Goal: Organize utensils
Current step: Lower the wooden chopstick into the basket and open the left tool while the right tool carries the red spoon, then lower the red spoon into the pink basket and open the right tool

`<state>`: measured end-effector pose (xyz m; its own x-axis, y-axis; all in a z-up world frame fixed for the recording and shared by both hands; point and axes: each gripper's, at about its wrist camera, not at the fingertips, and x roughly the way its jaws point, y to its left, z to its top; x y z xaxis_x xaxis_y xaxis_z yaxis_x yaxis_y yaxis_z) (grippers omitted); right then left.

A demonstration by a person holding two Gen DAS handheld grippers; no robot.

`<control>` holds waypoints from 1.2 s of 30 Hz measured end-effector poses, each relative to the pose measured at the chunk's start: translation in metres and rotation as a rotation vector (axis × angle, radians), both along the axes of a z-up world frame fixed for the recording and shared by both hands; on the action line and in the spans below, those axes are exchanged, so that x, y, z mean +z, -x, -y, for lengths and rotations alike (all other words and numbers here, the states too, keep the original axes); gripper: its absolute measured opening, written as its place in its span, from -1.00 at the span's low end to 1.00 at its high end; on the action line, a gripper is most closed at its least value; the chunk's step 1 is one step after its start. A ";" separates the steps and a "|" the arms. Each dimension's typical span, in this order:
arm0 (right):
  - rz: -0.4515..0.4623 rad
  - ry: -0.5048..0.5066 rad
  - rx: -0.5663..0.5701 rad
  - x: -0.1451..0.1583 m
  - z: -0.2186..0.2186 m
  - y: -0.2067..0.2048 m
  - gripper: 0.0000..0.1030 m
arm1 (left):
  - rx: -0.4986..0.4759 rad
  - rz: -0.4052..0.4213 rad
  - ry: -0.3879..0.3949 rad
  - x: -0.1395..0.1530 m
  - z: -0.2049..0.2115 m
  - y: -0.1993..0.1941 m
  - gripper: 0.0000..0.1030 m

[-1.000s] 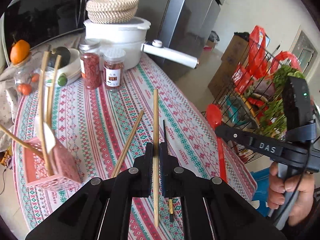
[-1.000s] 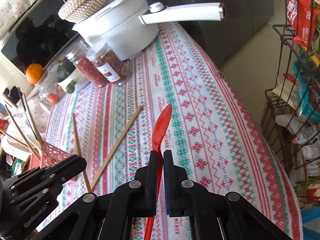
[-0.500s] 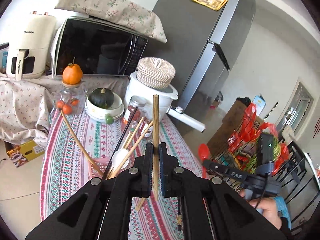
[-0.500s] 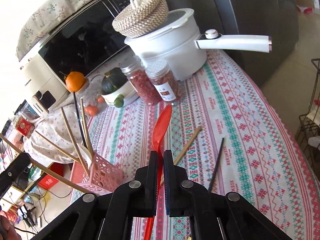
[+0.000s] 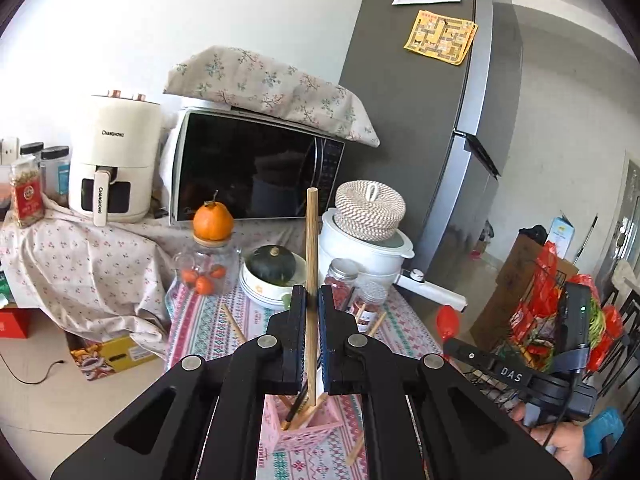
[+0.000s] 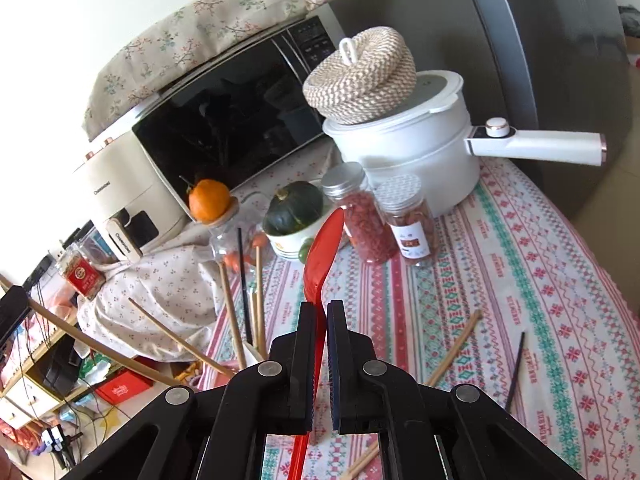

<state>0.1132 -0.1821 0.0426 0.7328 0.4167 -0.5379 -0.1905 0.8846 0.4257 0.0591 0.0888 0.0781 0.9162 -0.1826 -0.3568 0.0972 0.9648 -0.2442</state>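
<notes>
My left gripper [image 5: 311, 300] is shut on a pale wooden chopstick [image 5: 311, 236] that stands upright between its pads. Directly below it sits the pink lattice basket [image 5: 308, 430], with several chopsticks leaning in it. My right gripper [image 6: 319, 312] is shut on the handle of a red plastic spoon [image 6: 325, 246], bowl pointing away. In the left wrist view the right gripper [image 5: 454, 346] hovers to the right with the red spoon [image 5: 446, 320]. A wooden chopstick [image 6: 454, 350] and a black chopstick [image 6: 516, 364] lie loose on the patterned tablecloth [image 6: 520, 248].
At the table's back stand a white pot [image 6: 408, 148] with a long handle and a woven lid, two spice jars [image 6: 366, 220], a bowl holding a green squash [image 6: 294, 208] and a glass jar topped by an orange [image 6: 209, 200]. A wire grocery rack [image 5: 536, 320] stands right of the table.
Both grippers have risen and tipped upward, so the views swung from the tabletop to the back wall. The left gripper carried its chopstick over the pink basket. The right kept hold of the spoon.
</notes>
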 end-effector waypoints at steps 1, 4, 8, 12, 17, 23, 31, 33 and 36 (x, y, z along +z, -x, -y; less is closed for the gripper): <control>0.003 0.000 0.002 0.000 -0.005 0.000 -0.93 | 0.001 -0.010 -0.016 -0.004 0.001 -0.005 -0.89; 0.016 -0.002 0.000 -0.002 -0.017 -0.001 -0.93 | 0.002 -0.064 -0.049 -0.020 0.003 -0.021 -0.89; 0.032 -0.007 -0.009 -0.004 -0.026 -0.001 -0.93 | -0.011 -0.148 -0.081 -0.046 0.007 -0.041 -0.89; 0.044 -0.012 -0.015 -0.003 -0.033 0.001 -0.93 | -0.023 -0.195 -0.095 -0.065 0.008 -0.053 -0.88; 0.055 0.006 -0.004 -0.003 -0.040 0.004 -0.93 | -0.057 -0.203 -0.089 -0.070 0.010 -0.054 -0.86; 0.100 0.026 -0.008 0.001 -0.040 0.011 -0.92 | -0.062 -0.240 -0.059 -0.072 0.005 -0.044 0.24; 0.166 -0.013 -0.041 0.010 -0.036 0.014 -0.93 | -0.043 -0.306 -0.081 -0.077 -0.011 -0.023 0.43; 0.184 -0.021 -0.041 0.012 -0.040 0.014 -0.93 | -0.042 -0.334 -0.095 -0.083 -0.016 -0.019 0.44; 0.212 -0.016 -0.032 0.014 -0.053 0.013 -0.93 | -0.030 -0.377 -0.099 -0.090 -0.024 -0.013 0.44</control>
